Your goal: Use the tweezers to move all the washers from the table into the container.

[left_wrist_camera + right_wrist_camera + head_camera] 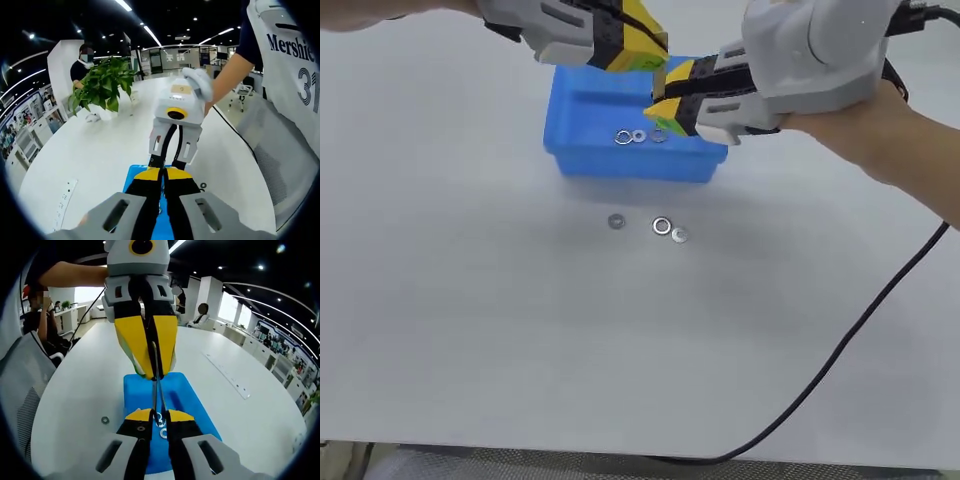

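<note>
Over the blue rectangular plastic container (pixel 620 165), the left tool (pixel 660 50) and the right tool (pixel 660 102) meet tip to tip. Both are closed on thin metal tweezers (pixel 155 375), which bridge the narrow gap between them and bar the way straight down. Beneath the tools, the container's low walls ring its open top. On the person's side of the tools, the white tabletop (pixel 470 330) lies broad and free, apart from three small metal washers (pixel 662 227) near the container and a black cable (pixel 850 335) trailing behind the right tool.
</note>
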`<state>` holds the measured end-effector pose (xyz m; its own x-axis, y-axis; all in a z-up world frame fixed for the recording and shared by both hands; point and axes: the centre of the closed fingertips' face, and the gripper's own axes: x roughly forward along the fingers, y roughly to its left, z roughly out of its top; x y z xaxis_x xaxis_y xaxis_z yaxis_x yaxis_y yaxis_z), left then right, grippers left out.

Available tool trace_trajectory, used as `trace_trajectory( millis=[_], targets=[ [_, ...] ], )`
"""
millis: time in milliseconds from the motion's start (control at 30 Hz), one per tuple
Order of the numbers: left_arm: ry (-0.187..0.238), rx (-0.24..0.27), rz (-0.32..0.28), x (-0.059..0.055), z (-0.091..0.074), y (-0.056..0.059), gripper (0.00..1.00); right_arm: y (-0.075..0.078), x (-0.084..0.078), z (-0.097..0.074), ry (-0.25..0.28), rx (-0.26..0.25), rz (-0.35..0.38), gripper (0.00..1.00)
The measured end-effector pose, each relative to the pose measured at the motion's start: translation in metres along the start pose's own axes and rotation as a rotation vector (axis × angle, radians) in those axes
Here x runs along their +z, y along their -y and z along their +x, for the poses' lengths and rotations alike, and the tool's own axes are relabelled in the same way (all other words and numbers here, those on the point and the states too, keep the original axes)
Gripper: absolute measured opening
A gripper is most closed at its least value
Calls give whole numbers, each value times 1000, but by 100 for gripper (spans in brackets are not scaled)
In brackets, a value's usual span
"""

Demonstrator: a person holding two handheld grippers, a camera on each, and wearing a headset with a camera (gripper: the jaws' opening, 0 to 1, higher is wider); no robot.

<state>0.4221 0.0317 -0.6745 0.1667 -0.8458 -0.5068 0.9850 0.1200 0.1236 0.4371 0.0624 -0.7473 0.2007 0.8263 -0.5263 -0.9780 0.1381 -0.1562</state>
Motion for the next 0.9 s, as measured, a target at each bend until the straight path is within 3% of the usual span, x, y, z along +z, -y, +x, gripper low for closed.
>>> trace_trajectory(
  millis=[300, 900],
  targets=[
    [8, -6, -28, 11, -17, 25, 5, -27, 16, -11, 25, 49, -43, 12],
    [0, -5, -60, 5, -32, 65, 5, -79, 26, -12, 16, 97, -58, 12]
  ],
)
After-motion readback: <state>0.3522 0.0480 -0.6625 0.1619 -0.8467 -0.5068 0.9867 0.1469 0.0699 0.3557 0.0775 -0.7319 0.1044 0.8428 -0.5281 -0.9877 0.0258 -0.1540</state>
